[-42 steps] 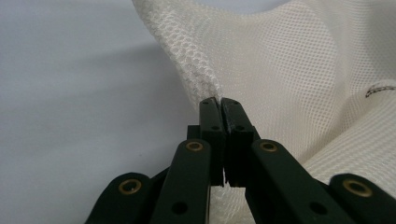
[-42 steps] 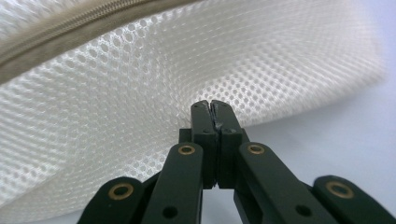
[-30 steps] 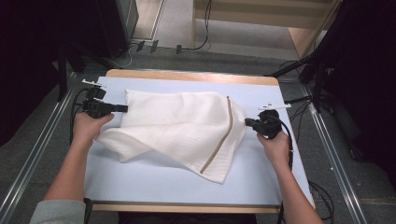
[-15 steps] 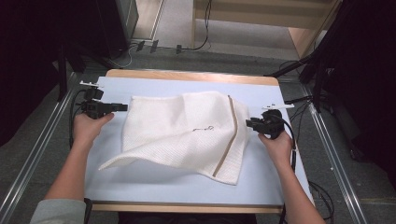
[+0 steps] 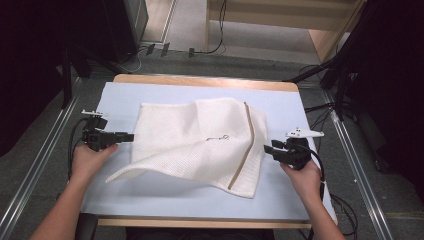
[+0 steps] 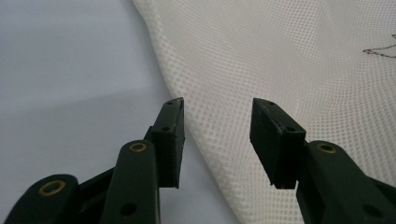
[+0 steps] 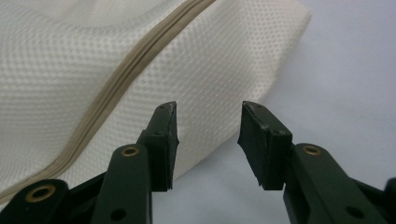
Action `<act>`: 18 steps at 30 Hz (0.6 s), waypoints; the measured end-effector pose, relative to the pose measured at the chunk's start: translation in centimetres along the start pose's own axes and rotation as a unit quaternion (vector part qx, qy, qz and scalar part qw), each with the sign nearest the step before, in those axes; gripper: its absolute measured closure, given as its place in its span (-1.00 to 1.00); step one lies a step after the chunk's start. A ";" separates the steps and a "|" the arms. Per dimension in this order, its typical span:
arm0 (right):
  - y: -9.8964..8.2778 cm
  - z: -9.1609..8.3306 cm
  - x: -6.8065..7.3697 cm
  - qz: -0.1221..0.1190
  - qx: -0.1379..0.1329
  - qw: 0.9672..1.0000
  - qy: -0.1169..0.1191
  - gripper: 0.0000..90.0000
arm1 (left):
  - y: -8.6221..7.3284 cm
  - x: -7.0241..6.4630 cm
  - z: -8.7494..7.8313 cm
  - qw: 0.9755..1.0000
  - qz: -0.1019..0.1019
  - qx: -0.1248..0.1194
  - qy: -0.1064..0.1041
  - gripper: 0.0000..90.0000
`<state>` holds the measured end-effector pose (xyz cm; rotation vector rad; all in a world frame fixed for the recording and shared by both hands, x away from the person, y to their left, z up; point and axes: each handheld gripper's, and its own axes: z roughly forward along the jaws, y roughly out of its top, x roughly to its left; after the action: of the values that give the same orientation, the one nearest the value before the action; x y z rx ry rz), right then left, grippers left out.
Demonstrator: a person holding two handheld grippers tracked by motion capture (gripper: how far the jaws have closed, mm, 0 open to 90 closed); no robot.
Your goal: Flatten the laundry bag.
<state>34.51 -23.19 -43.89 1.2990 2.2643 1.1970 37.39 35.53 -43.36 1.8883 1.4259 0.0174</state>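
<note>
So the left gripper (image 5: pixel 131 135) sits at the left edge of the white mesh bag (image 5: pixel 200 142), which is spread out in the middle of the light blue table cover (image 5: pixel 310 125). Its jaws have just been opening and now stand apart with nothing clamped; the left gripper view (image 6: pixel 217 140) has the bag's edge (image 6: pixel 280 60) running under the gap, not pinched. Over on the other side, the right gripper (image 5: pixel 266 150) is just off the bag's right edge, near the tan zipper strip (image 5: pixel 246 145), jaws likewise just opened and holding nothing. The right gripper view (image 7: pixel 208 142) shows the weave and zipper (image 7: pixel 121 79) close up, while the high view gives the small dark squiggle (image 5: pixel 218 138) mid-bag.
</note>
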 end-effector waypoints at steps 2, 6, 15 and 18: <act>-0.5 0.1 0.4 -0.002 0.009 1.000 0.009 0.30 | -0.3 -0.4 0.6 1.000 0.005 0.012 0.009 0.24; -1.0 0.9 1.1 -0.006 0.020 1.000 0.020 0.24 | -0.6 -0.9 2.0 0.999 0.012 0.023 0.021 0.23; -0.8 2.1 1.4 -0.010 0.036 0.999 0.032 0.22 | 0.7 -1.2 2.8 0.999 0.016 0.046 -0.001 0.93; -0.8 2.1 1.4 -0.008 0.035 0.999 0.036 0.21 | 1.8 -0.3 1.6 0.999 0.027 0.026 0.012 0.94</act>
<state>34.48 -21.20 -45.59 1.2780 2.3841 1.1877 39.43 34.21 -43.41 1.9758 1.4038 0.0294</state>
